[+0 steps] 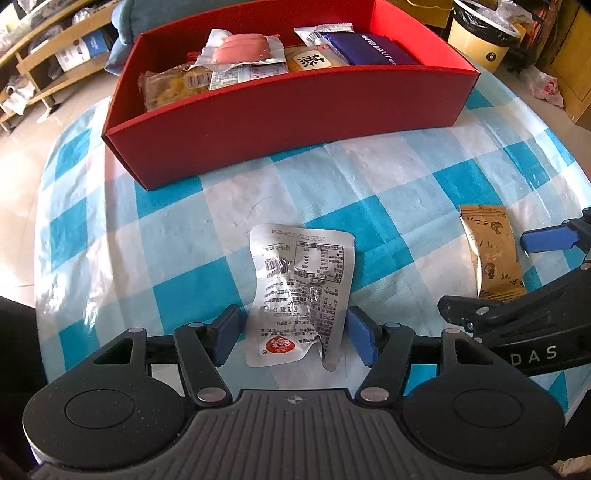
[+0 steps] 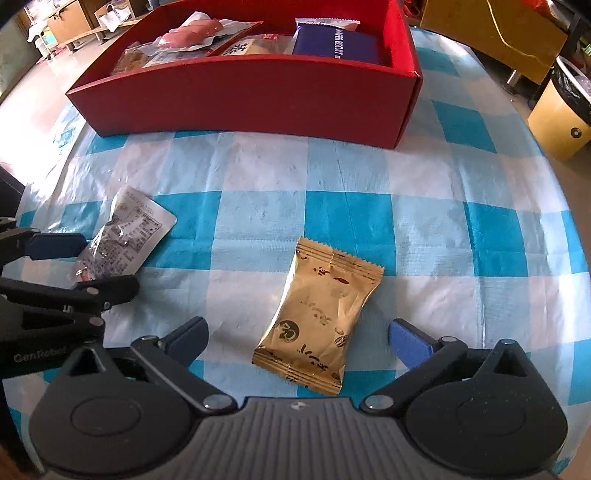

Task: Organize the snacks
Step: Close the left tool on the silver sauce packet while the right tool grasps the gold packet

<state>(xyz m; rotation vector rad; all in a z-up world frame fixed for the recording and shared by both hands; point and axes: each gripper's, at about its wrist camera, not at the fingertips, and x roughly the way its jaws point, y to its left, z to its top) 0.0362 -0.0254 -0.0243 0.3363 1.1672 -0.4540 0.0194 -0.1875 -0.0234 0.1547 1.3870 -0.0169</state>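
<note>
A silver snack pouch (image 1: 299, 295) lies on the checked tablecloth between the blue pads of my left gripper (image 1: 293, 334), which is open around it; the pads stand just off its sides. It also shows in the right wrist view (image 2: 122, 240). A gold snack packet (image 2: 319, 317) lies on the cloth between the fingers of my right gripper (image 2: 299, 339), which is wide open and not touching it. The packet also shows in the left wrist view (image 1: 489, 251). The red box (image 1: 288, 110) at the back holds several snacks, among them a pink sausage pack (image 1: 242, 50) and a blue wafer pack (image 1: 369, 50).
The blue-and-white checked tablecloth (image 1: 369, 177) covers a round table. The red box (image 2: 258, 99) stands at the far edge. A yellow bin (image 1: 480, 33) and wooden shelves (image 1: 48, 59) stand on the floor beyond the table.
</note>
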